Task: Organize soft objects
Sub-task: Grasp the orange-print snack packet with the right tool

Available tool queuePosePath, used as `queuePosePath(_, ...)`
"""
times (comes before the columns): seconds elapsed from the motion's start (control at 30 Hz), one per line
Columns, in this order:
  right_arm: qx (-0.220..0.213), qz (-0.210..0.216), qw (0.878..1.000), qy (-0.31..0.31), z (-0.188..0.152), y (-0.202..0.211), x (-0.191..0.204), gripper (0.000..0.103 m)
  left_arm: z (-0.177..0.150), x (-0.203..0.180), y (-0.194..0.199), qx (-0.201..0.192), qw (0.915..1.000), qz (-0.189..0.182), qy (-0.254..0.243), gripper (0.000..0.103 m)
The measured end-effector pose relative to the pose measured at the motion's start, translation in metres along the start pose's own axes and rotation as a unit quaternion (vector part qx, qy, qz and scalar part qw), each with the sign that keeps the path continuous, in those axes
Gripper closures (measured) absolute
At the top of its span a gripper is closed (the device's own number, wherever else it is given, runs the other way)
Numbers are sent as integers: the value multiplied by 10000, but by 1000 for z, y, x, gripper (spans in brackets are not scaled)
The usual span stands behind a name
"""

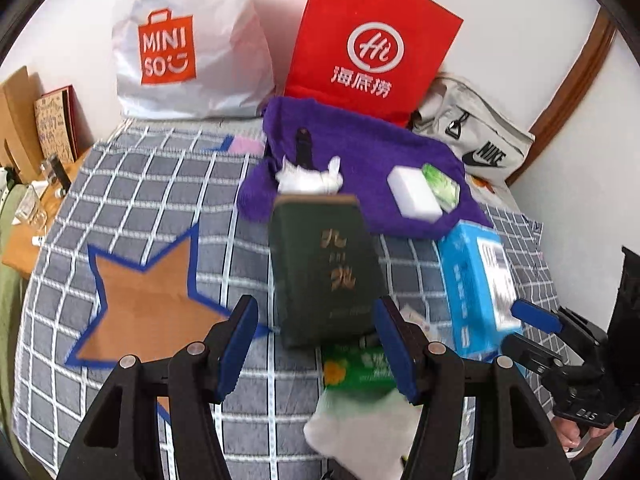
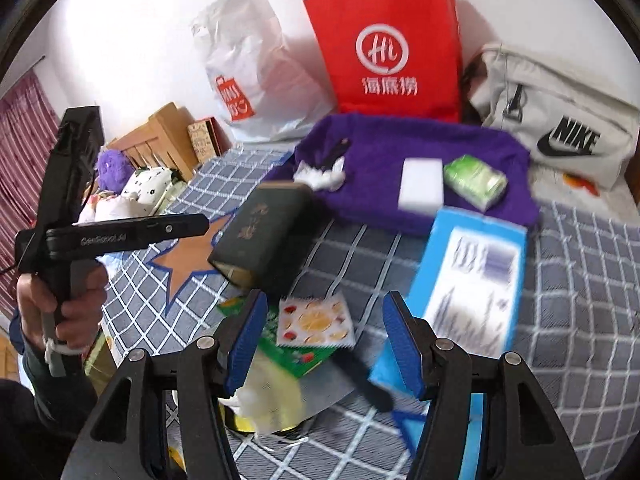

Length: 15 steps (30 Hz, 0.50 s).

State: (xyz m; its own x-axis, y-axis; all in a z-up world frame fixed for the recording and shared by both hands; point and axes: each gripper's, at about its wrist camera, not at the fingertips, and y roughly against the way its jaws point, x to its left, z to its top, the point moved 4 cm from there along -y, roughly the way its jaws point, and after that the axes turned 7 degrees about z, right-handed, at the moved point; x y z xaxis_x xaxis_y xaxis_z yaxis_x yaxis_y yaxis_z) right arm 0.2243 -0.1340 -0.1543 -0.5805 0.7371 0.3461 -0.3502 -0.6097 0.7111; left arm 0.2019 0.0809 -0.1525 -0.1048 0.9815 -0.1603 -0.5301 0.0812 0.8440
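A grey checked bedspread (image 1: 140, 184) with an orange star (image 1: 148, 300) lay against a white wall, below a red paper bag (image 1: 372, 40). On the purple towel (image 2: 400, 152) rested a white sponge (image 2: 422, 184) and green tissue pack (image 2: 476, 178). A dark green book (image 1: 324, 264) stood before both the left gripper (image 1: 316, 352) and right gripper (image 2: 324, 344), each half open, empty.
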Motion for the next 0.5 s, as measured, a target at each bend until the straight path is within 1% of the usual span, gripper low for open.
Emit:
queuePosePath(0.1, 203, -241, 9991, 274, -6, -14, 14, 43, -15, 8, -2, 18, 10000, -54, 18, 45)
queuePosePath(0.23, 434, -245, 9975, 505, -8, -35, 31, 43, -26, 22, -13, 162, 9996, -164, 140, 45)
queuePosePath(0.3, 557, -373, 9957, 641, -8, -46, 36, 43, -30, 29, -16, 180, 9995, -196, 180, 45)
queuePosePath(0.4, 744, -588, 9926, 756, -7, -63, 36, 43, -32, 37, -19, 176, 9991, -260, 273, 45)
queuePosePath(0.5, 954, -738, 9901, 715, -9, -78, 31, 44, -34, 42, -22, 188, 9988, -328, 314, 45)
